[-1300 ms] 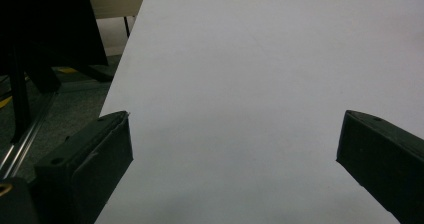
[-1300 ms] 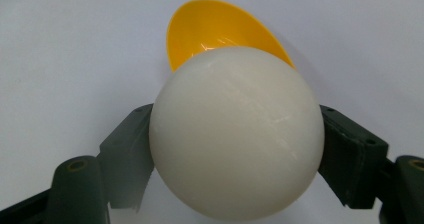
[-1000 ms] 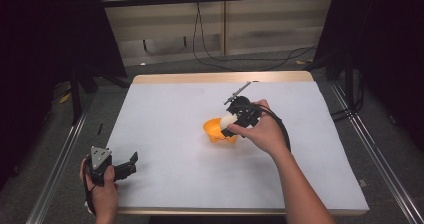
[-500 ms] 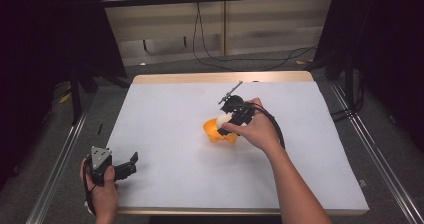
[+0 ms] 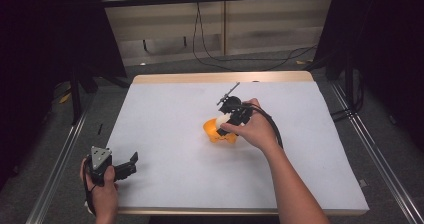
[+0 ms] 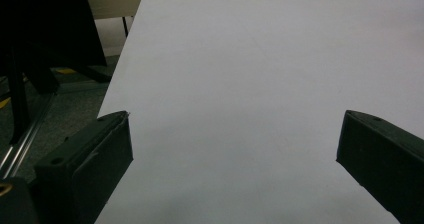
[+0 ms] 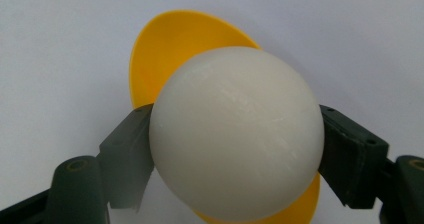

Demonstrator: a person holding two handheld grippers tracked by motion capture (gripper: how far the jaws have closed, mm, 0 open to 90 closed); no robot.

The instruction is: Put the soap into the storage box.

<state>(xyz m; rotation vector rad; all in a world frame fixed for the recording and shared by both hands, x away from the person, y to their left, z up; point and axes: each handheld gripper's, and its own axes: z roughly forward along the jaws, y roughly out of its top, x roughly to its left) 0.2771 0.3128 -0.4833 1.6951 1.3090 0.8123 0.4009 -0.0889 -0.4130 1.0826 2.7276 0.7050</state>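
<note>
right gripper point(image 7: 235, 134) tilts down, jaws clamping white ball point(image 7: 235, 134) above orange bowl point(image 7: 175, 49).

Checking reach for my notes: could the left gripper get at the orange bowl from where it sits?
Probably yes: the left gripper rests open at the near-left corner, with bare white tabletop between it and the orange bowl; the right gripper holding the white ball crowds it.

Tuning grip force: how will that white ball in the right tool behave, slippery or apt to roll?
The white ball looks smooth and glossy, so probably slippery; the right tool grips it only at its sides. Fully round, it would likely roll if released outside the orange bowl. It looks rigid, not squashed.
</note>
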